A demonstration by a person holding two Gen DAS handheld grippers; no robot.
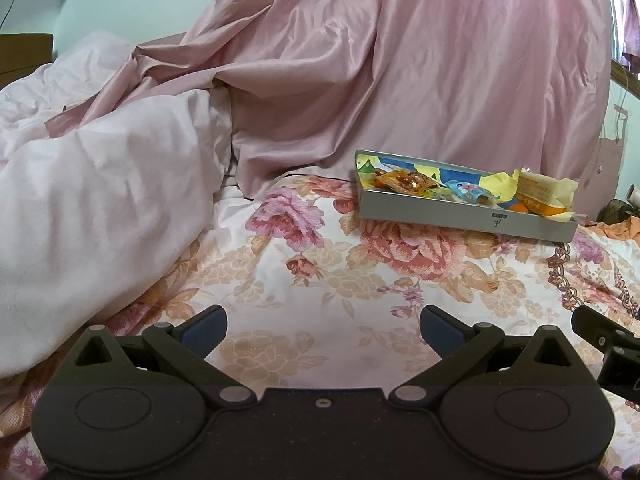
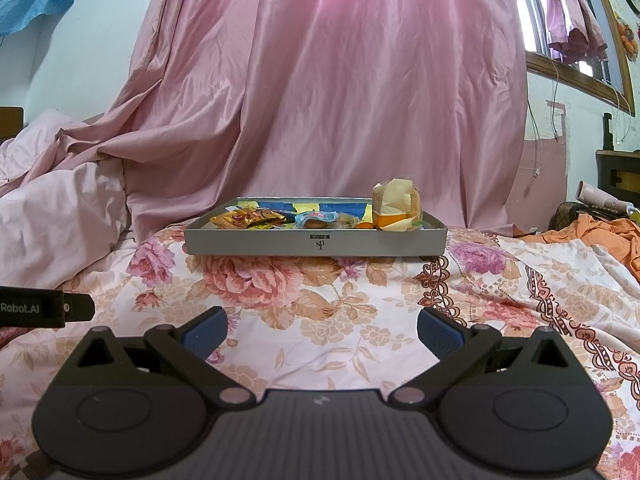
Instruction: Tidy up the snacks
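Observation:
A shallow grey box [image 2: 256, 243] [image 1: 424, 211] rests on the floral bedspread [image 2: 360, 312], straight ahead in the right wrist view and at the upper right in the left wrist view. It holds several snacks: an orange packet [image 2: 240, 218] [image 1: 400, 181], a blue-wrapped sweet [image 2: 316, 216] [image 1: 464, 191], and a tall yellow-and-orange bag [image 2: 396, 206] [image 1: 540, 194] at its right end. My left gripper [image 1: 323, 330] is open over bare bedspread, well short of the box. The right gripper [image 2: 322, 330] is open too, with nothing between its blue pads [image 2: 204, 334].
A pale pink quilt [image 1: 100, 200] is heaped at the left. Pink drapery [image 2: 320, 100] hangs behind the box. Orange cloth [image 2: 592, 232] lies at the far right by dark furniture [image 2: 620, 172]. The other gripper's body shows at each view's edge [image 2: 40, 311] [image 1: 608, 340].

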